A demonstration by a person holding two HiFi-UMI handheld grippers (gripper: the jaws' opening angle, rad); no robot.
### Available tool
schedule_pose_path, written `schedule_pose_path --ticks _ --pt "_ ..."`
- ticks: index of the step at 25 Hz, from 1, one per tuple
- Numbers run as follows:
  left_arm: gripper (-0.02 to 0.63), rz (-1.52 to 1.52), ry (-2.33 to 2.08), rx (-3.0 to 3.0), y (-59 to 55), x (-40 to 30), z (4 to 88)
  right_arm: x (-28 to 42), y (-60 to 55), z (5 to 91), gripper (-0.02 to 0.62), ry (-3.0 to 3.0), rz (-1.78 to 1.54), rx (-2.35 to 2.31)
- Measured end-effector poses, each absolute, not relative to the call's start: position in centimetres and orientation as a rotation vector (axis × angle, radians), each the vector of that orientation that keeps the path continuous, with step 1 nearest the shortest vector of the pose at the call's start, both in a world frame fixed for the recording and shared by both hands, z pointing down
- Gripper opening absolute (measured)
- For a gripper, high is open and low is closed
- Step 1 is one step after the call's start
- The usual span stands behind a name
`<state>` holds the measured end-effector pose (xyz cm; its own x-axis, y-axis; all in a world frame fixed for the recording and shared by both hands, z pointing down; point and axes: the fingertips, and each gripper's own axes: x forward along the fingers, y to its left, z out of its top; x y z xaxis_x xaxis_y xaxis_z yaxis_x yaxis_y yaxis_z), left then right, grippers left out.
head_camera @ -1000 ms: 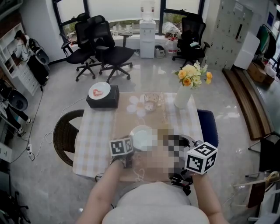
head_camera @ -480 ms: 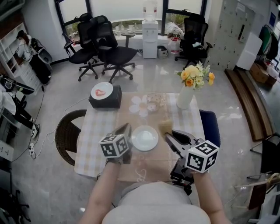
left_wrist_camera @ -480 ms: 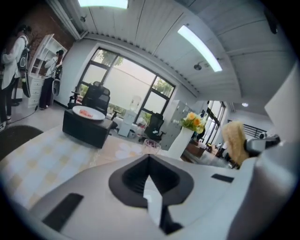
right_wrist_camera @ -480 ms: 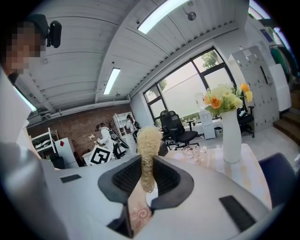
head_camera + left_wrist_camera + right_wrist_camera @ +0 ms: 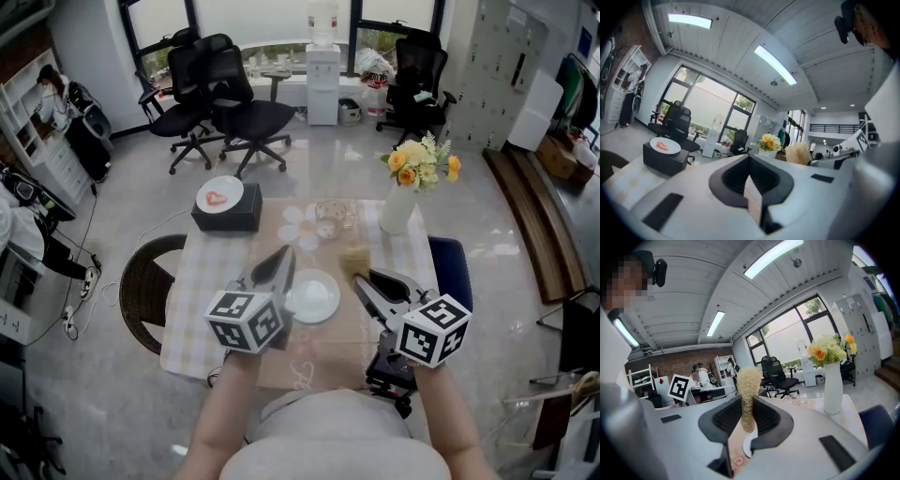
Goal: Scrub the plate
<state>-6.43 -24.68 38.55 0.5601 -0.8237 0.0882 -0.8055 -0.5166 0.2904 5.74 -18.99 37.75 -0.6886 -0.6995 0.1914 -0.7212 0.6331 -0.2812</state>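
A round white plate (image 5: 314, 298) lies on a tan runner in the middle of the table (image 5: 202, 291). My left gripper (image 5: 284, 255) hovers over the plate's left edge, jaws pressed together with nothing between them; its own view shows the same closed left gripper (image 5: 751, 161). My right gripper (image 5: 359, 279) is just right of the plate, shut on a tan fibrous scrubber (image 5: 353, 259). In the right gripper view the scrubber (image 5: 749, 383) stands upright between the jaws of the right gripper (image 5: 747, 404), and a bit of the plate (image 5: 749, 446) shows below. The scrubber (image 5: 798, 153) also appears in the left gripper view.
A white vase of yellow flowers (image 5: 397, 208) stands at the table's far right, a glass bowl (image 5: 328, 216) at the far middle, a black box carrying a small plate (image 5: 223, 208) at the far left. A wicker chair (image 5: 141, 286) is on the left, a blue seat (image 5: 450, 267) on the right.
My left gripper has risen from the plate's near left rim and now points away from me, its cube nearer the camera. The right gripper with the scrubber has barely shifted.
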Motion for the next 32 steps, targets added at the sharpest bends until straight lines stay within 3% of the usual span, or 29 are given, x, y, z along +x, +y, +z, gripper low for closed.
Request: schedule_pose_path --ticks 32 --pt "0.011 -0.149 -1.31 2.737 -21.0 -3.9 33.7 4.4 -18.6 36.0 0.072 -2.836 0.354 1.231"
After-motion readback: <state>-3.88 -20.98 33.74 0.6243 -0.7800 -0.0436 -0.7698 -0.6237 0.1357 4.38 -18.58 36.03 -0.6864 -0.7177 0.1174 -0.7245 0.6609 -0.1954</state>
